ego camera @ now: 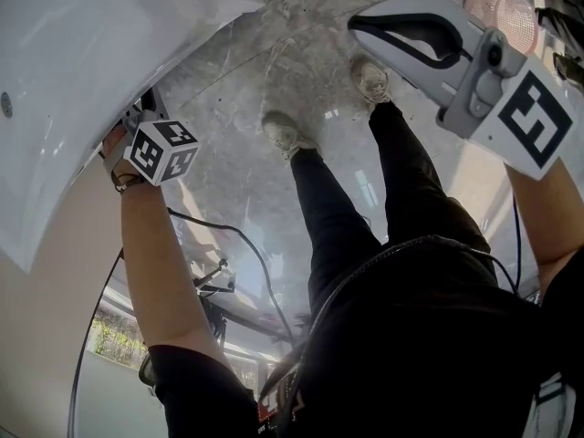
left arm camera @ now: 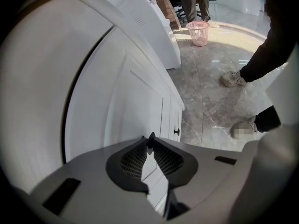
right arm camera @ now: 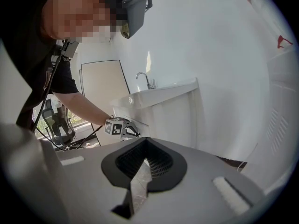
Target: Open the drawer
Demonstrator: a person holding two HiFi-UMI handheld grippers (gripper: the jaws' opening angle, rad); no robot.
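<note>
Left's got the knob
On your left gripper (left arm camera: 150, 139) the fingers clench the small dark knob (left arm camera: 150, 135) of the drawer (right arm camera: 159, 111), mid-left in the right gripper view. Your right gripper (ego camera: 358, 24) has its fingers clenched on nothing.

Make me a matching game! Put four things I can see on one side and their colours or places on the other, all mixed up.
Things:
1. basket
2. tap
3. door knob
4. shoes

Colour or place:
A. black
B. worn by the person
C. pink
D. above the sink

Pairs: 1-C, 2-D, 3-A, 4-B
</note>
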